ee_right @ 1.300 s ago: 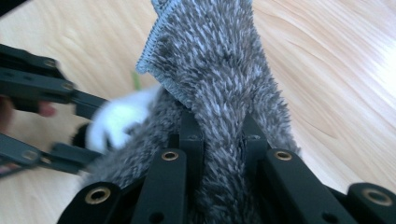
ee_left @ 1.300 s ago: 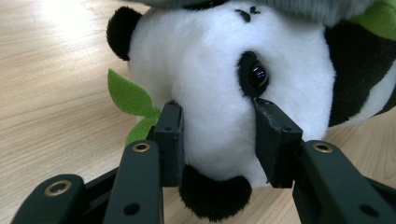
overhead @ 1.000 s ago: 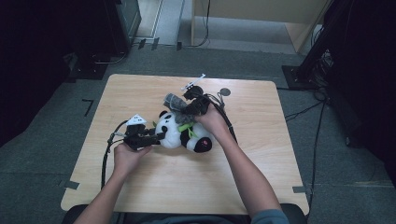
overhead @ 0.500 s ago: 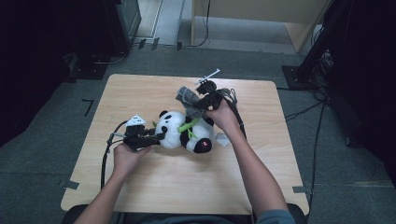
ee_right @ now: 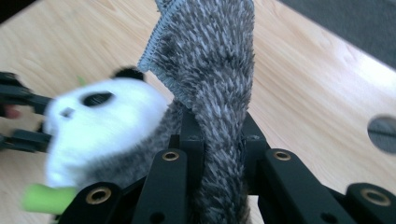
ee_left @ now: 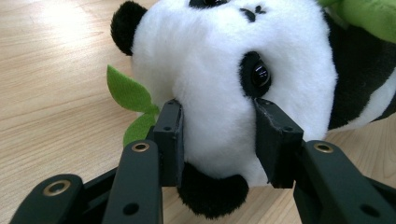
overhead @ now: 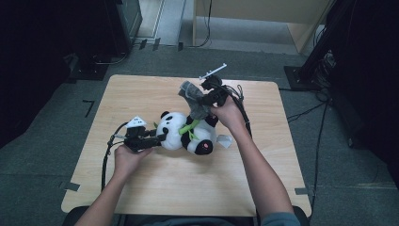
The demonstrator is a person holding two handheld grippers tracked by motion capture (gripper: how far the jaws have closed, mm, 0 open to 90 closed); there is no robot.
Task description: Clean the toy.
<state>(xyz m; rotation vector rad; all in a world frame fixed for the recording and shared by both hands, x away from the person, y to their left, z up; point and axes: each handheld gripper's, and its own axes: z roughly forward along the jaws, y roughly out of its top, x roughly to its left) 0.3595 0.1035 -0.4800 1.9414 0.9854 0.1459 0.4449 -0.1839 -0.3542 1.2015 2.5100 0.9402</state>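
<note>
A black-and-white plush panda point(overhead: 186, 134) with green leaves lies on its side on the wooden table point(overhead: 141, 94). My left gripper point(overhead: 157, 138) comes in from the left and is shut on the panda's head point(ee_left: 224, 79), one pad on each side of the face. My right gripper point(overhead: 200, 99) hangs above the panda's back, shut on a grey fuzzy cloth point(overhead: 193, 96). The cloth point(ee_right: 215, 60) stands up between the jaws, and its lower end trails down to the panda point(ee_right: 102, 116).
A white tag point(overhead: 225, 141) lies on the table by the panda's right side. A round hole point(ee_right: 383, 133) shows in the tabletop near the far edge. Cables trail from both grippers. Dark equipment and floor surround the table.
My right gripper has risen and drawn back toward the far right with the grey cloth, lifting it off the panda. The left gripper and the panda's head have stayed put.
</note>
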